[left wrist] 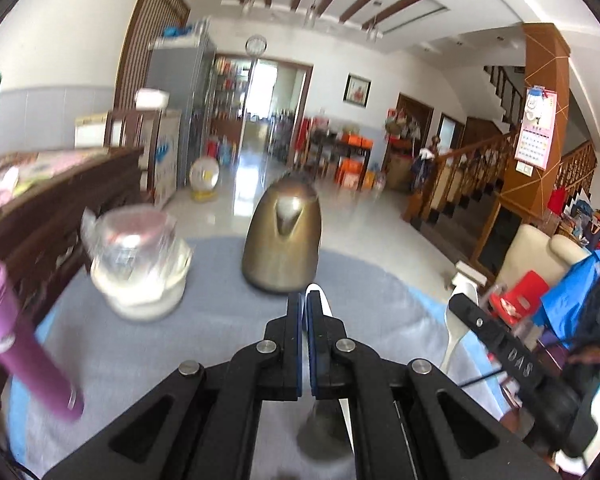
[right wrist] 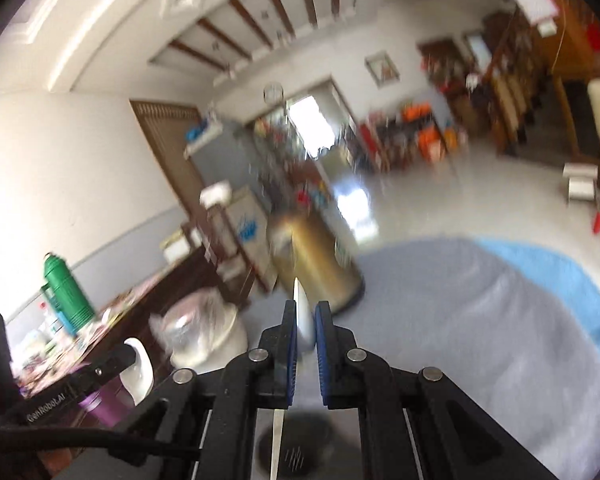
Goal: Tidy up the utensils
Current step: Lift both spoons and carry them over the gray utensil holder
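My left gripper (left wrist: 304, 304) is shut on a white spoon (left wrist: 317, 294), whose bowl sticks up past the blue pads while its handle runs down under the jaws. My right gripper (right wrist: 305, 312) is shut on another white spoon (right wrist: 302, 312), bowl up and handle hanging below. In the left wrist view the right gripper (left wrist: 466, 300) shows at the right with its white spoon (left wrist: 458, 328). In the right wrist view the left gripper (right wrist: 130, 354) shows at the lower left with its spoon (right wrist: 140, 372). Both are held above a grey-blue tablecloth (left wrist: 172, 344).
A brass kettle (left wrist: 282, 236) stands at the table's far middle, also seen in the right wrist view (right wrist: 316, 264). A glass pot on a white base (left wrist: 140, 264) stands left of it. A purple bottle (left wrist: 24, 340) lies at the left. A dark round holder (right wrist: 300, 444) sits below the right gripper.
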A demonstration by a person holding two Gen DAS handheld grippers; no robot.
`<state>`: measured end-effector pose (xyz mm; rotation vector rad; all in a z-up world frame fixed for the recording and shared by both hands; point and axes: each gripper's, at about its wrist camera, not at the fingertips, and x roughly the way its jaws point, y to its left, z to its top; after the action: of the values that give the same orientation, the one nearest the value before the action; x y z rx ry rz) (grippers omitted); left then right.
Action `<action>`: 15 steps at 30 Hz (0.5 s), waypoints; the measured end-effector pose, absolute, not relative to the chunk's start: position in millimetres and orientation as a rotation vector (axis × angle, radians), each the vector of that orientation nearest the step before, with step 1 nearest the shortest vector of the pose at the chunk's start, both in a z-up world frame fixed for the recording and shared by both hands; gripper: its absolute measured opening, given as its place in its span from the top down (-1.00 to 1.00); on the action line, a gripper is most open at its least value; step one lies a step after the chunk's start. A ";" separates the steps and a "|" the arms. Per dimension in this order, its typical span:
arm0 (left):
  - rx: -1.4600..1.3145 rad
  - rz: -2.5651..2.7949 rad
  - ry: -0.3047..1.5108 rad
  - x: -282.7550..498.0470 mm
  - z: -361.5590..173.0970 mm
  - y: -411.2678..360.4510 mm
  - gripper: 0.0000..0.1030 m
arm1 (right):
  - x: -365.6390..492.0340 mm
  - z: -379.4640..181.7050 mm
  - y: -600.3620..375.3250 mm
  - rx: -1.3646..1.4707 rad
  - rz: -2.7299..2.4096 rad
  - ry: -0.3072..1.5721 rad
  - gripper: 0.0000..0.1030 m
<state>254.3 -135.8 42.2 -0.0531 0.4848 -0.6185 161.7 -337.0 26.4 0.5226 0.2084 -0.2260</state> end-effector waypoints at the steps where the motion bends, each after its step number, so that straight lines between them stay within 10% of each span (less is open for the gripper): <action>1: -0.047 -0.618 0.471 257.9 41.3 -142.2 0.95 | 167.6 25.6 -334.1 0.512 -0.235 0.191 0.83; 15: 0.002 -0.554 0.463 293.4 -24.5 -169.0 0.95 | 223.4 -9.9 -308.1 0.320 -0.200 0.252 0.82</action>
<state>293.4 -169.0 -24.5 0.0022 0.4630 -0.5543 223.4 -308.1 -9.9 0.3201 0.2519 -0.1995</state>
